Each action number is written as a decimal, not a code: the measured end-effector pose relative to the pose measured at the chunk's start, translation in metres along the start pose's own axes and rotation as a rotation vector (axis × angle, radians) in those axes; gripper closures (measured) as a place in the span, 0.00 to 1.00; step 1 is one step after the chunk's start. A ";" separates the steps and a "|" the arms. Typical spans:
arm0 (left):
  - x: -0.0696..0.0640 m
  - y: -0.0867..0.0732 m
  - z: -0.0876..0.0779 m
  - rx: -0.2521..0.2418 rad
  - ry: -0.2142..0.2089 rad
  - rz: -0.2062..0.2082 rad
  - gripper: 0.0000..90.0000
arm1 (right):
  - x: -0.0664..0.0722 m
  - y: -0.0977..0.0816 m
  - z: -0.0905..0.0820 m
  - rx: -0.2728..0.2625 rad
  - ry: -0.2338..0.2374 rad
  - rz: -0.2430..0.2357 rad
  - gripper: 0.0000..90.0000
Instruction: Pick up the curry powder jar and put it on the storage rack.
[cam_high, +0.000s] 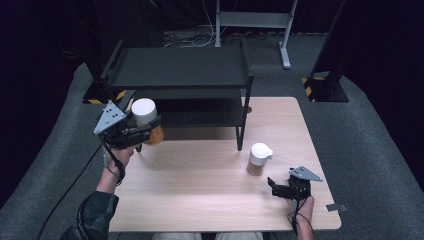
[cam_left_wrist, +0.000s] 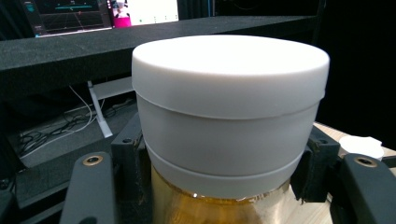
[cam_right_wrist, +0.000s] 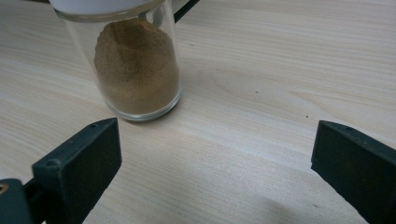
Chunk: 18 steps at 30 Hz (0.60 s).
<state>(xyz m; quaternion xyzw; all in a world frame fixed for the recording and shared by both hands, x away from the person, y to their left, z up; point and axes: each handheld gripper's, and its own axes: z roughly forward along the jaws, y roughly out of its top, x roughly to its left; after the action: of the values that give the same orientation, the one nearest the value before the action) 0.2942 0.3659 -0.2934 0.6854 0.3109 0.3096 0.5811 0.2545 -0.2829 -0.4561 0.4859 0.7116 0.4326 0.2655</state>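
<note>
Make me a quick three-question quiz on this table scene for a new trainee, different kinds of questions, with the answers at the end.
1. True or false: the left gripper is shut on the white-lidded glass jar of amber contents, held up beside the black two-tier metal shelf.
2. What stands in front of the right gripper? A) a blue mug B) a white-capped glass jar of brown powder C) a red bowl
3. Fill in: the right gripper's jaws are ___ above the pale wooden table.

Key
1. True; the jaws press on the jar just under its lid.
2. B; it stands on the table, apart from the jaws.
3. Open; nothing is between them.
</note>
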 end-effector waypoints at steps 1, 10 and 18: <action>0.000 0.001 0.000 0.000 0.000 0.002 0.39 | 0.000 0.000 0.000 0.001 0.001 0.001 0.01; 0.005 0.010 0.002 -0.008 -0.010 -0.001 0.39 | 0.000 0.001 0.000 0.003 0.001 0.000 0.01; 0.007 0.022 0.004 -0.009 -0.025 0.010 0.39 | 0.000 0.001 0.000 0.004 0.001 0.001 0.01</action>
<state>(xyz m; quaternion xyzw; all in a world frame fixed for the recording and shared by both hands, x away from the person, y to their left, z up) 0.3032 0.3663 -0.2721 0.6881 0.2986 0.3053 0.5866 0.2553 -0.2829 -0.4556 0.4866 0.7124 0.4315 0.2637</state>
